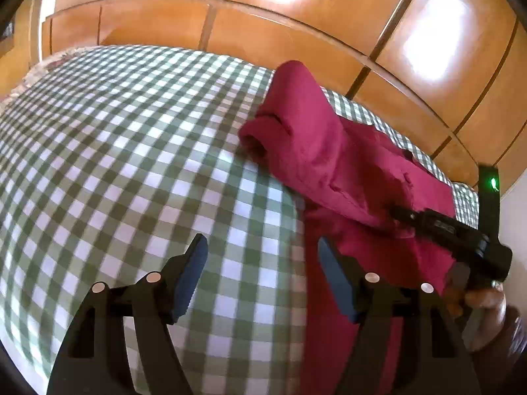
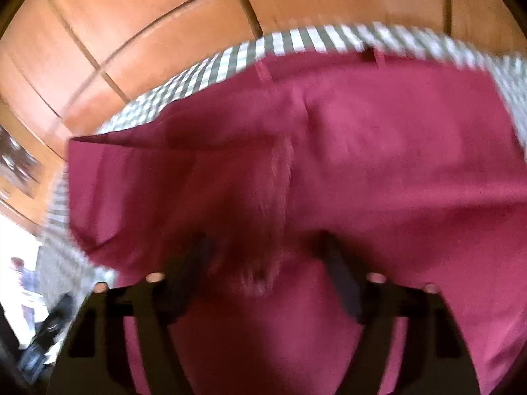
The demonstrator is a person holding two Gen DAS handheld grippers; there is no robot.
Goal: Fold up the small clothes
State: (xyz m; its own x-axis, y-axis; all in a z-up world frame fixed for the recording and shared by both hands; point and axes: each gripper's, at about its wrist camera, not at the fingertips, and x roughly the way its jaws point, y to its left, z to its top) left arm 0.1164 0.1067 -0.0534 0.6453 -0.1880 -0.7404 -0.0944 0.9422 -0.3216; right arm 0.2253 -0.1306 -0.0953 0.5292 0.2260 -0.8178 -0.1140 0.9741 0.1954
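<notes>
Gingham bed cover (image 1: 138, 151) in green and white fills the left wrist view, with the crimson garment (image 1: 316, 138) heaped along its far edge beside the wooden wardrobe (image 1: 296, 33), and only here does the right gripper (image 1: 395, 212) show from outside, reaching into the cloth from a hand (image 1: 484, 299) at the frame's edge; the left gripper (image 1: 262, 273) tilts down over the cover, fingers (image 1: 194, 273) wide with nothing between them. Blurred, the right wrist view shows mostly crimson folds, its fingers (image 2: 191, 270) apart around a bunched ridge; whether they pinch it I cannot tell.

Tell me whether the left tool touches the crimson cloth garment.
Apart. The left wrist view shows the left tool open over checked bedsheet, clear of the garment.
</notes>
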